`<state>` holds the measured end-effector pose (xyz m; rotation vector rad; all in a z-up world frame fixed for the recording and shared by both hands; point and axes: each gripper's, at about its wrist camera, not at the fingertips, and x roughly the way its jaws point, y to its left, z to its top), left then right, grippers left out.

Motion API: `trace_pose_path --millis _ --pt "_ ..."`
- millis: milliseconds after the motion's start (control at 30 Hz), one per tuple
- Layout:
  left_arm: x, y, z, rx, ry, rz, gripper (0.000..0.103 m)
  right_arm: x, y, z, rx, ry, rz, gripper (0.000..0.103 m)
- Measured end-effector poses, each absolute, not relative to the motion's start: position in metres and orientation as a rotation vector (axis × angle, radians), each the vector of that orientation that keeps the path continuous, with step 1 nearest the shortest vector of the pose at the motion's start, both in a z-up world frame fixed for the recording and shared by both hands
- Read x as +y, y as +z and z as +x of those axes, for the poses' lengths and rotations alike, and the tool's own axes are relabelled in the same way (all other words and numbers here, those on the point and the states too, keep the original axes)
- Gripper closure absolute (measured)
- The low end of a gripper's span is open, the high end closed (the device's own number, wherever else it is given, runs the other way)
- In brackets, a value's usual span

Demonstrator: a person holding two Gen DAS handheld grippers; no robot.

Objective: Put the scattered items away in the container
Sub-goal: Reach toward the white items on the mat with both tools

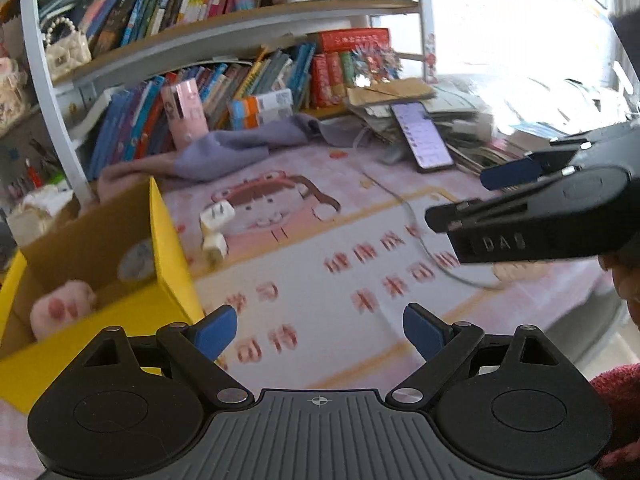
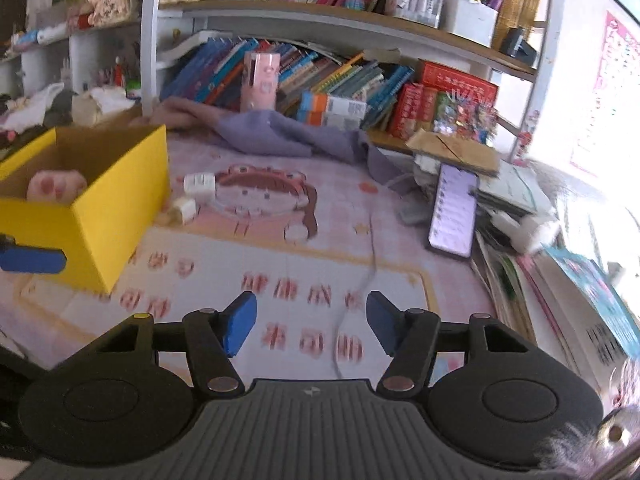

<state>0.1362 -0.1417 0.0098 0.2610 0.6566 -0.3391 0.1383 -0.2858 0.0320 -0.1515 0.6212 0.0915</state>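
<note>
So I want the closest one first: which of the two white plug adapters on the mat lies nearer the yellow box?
The lower white adapter, almost against the yellow box; the other adapter sits farther up the mat.

The red characters printed on the desk mat (image 1: 320,264) are smeared by blur in both views and cannot be read. The yellow box (image 1: 168,248) is cut off by the left edge of the left wrist view, and its floor is largely hidden by its own walls — only part of a pink paw-shaped toy (image 1: 60,308) is seen inside. The two white plugs (image 2: 196,194) beside the box are softened; their prongs cannot be made out. The phone (image 2: 454,210) screen text is too small to be read. The right side of the left wrist view is washed out by glare, and the stacked papers (image 2: 512,196) there are lost in it.
</note>
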Motion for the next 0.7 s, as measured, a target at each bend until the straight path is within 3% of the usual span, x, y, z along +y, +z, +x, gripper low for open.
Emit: trace_pose_path --millis 333,700 --pt "-0.178 0.006 0.194 0.688 -0.224 0.268 0.014 -0.301 0.048 0.241 0.602 0.315 -0.137 0.046" --pt "-0.192 -0.003 0.247 0.756 -0.051 0.296 0.014 -0.275 0.031 0.331 0.69 0.638 -0.135 0.045"
